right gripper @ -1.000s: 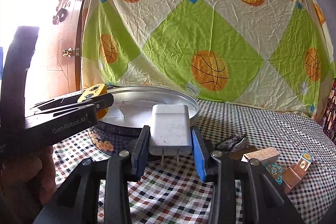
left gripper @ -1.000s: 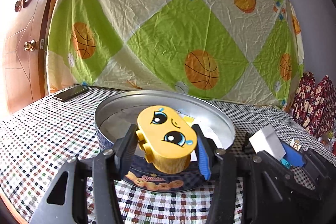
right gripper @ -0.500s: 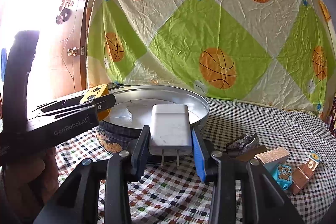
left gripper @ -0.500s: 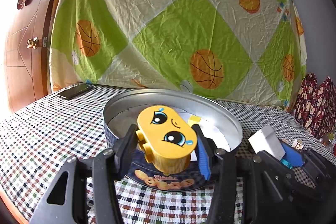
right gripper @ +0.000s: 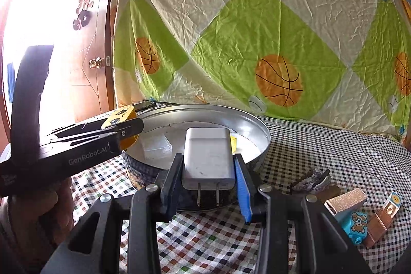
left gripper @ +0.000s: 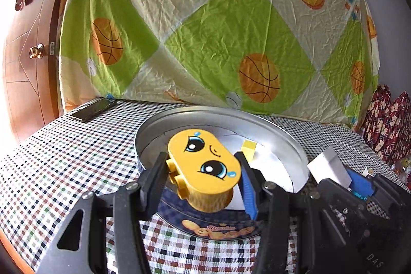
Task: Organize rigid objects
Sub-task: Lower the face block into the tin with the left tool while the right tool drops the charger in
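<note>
Two grippers are each clamped on something. Through the left wrist camera, your left gripper (left gripper: 203,171) holds the yellow oval toy block with a cartoon crying face (left gripper: 204,163) between its pads, face tilted up, above the near rim of the round silver metal tin (left gripper: 282,138). Beyond the fingertips a small yellow cube (left gripper: 249,147) lies on the white paper lining inside the tin. Off to the right of the fingers, your right gripper (left gripper: 341,171) carries a white plug-in charger (left gripper: 328,166).

Through the right wrist camera, your right gripper (right gripper: 209,171) grips that white plug-in charger (right gripper: 208,156) by its sides, prongs pointing back at you, just short of the tin (right gripper: 257,125). Left of the fingers, your left gripper (right gripper: 123,129) holds the toy block (right gripper: 120,117) over the tin's edge. Right of the fingers, a blue brick with a bear picture (right gripper: 355,222) and a copper-coloured clip (right gripper: 380,225) lie on the checked tablecloth (right gripper: 321,145).
</note>
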The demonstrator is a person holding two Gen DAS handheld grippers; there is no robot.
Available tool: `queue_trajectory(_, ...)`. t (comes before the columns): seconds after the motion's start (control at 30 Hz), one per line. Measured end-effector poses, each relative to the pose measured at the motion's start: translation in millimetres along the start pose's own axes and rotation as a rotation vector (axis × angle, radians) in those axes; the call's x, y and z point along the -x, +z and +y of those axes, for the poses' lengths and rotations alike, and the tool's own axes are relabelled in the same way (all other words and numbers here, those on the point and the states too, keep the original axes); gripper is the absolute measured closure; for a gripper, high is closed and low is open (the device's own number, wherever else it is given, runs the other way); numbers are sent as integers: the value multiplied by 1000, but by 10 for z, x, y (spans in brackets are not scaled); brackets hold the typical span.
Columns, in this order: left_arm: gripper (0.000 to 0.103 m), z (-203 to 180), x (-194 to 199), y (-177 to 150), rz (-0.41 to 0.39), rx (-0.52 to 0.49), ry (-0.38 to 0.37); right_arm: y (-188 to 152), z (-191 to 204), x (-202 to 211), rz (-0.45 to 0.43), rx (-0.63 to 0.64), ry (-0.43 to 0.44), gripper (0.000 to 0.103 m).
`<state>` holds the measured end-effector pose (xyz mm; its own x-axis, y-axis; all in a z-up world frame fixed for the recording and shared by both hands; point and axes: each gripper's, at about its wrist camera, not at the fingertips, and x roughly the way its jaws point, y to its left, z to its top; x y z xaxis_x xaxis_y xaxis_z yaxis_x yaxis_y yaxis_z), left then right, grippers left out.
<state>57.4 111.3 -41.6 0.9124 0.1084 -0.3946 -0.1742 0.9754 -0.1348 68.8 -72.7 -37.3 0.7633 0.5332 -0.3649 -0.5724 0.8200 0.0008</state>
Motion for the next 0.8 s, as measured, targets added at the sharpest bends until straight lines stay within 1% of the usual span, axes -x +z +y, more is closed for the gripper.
queue_trajectory(0.17,52,63,-208,128,69,-14,-11,225,-63,-208,59,-20,30,63)
queue_trajectory(0.23,52,86,-308,187,100,-16,-27,302,-69,-302,64,-7,24,63)
queue_trajectory(0.37,52,104,-527,302,168,-34,-33,412,-126,-617,122,-2,21,63)
queue_trajectory(0.53,52,93,-781,401,238,-49,-41,422,-241,-977,203,-29,14,63)
queue_trajectory(0.7,51,16,-944,431,291,-60,-61,375,-322,-1140,236,-48,8,63)
queue_trajectory(0.73,48,5,-963,436,294,-63,-53,362,-332,-1172,251,-49,10,62)
queue_trajectory(0.77,40,-10,-967,434,292,-65,-46,357,-348,-1187,255,-56,11,62)
queue_trajectory(0.8,36,-6,-960,438,287,-64,-46,350,-365,-1181,250,-66,9,62)
